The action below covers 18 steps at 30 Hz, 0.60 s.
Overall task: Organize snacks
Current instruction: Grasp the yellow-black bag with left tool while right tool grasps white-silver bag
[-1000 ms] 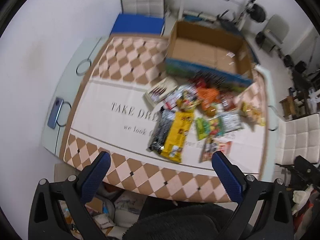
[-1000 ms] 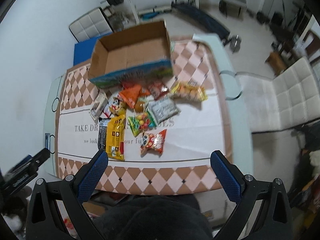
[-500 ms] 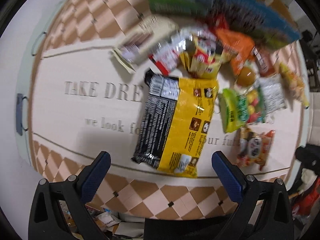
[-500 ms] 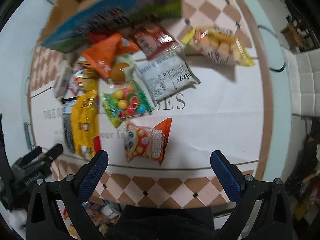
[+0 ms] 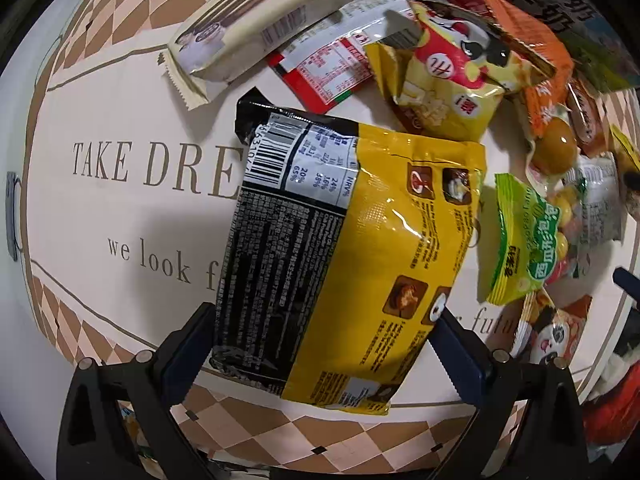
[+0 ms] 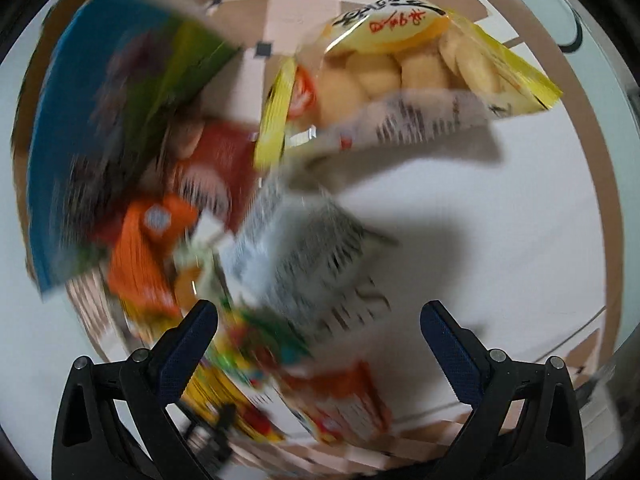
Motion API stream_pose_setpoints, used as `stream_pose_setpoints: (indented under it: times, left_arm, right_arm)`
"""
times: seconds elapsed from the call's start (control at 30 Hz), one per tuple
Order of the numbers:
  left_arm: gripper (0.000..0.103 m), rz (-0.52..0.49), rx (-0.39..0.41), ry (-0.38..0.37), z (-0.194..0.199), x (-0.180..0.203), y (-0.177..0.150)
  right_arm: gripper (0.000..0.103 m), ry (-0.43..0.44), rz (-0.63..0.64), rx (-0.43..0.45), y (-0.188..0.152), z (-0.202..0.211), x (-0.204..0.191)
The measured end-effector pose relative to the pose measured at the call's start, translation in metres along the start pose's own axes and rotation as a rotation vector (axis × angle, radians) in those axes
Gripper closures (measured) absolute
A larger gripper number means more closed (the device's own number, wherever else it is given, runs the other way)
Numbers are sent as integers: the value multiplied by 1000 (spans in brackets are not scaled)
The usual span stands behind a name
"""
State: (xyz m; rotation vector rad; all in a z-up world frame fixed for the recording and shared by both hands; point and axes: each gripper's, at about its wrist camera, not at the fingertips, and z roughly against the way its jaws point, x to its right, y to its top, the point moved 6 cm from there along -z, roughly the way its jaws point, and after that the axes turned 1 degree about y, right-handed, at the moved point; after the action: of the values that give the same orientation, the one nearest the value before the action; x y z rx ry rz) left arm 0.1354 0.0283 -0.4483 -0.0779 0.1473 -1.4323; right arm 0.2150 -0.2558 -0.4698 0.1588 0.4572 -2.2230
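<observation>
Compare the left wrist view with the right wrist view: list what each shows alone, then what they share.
Left wrist only: the cream wafer pack, the tablecloth lettering, and the left gripper open around the near end of the yellow-and-black bag.

Right wrist only: the clear yellow-edged biscuit bag and the open right gripper, in a heavily blurred picture.

Both: the orange packet and the checkered tablecloth.
</observation>
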Motion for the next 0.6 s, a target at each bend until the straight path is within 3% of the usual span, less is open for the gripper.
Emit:
stream_pose_setpoints:
  times: [0.17,0.27,0.43,0.6]
  left_arm:
    - [0,15,4,18,-1,0,2]
    - [0,20,1,21,-3,1,5]
    - [0,20,-9,12,-3,-1,4]
    - [0,14,-30,4,-9,-2,6]
  right_arm:
    - [9,-64,-61,25,21,-15,-10]
    - [18,-161,-29,18,25,-21,-14]
    - [25,-227,149,-14,14,-15,-19]
    - [26,-360,420,-97,-12,-8,-2]
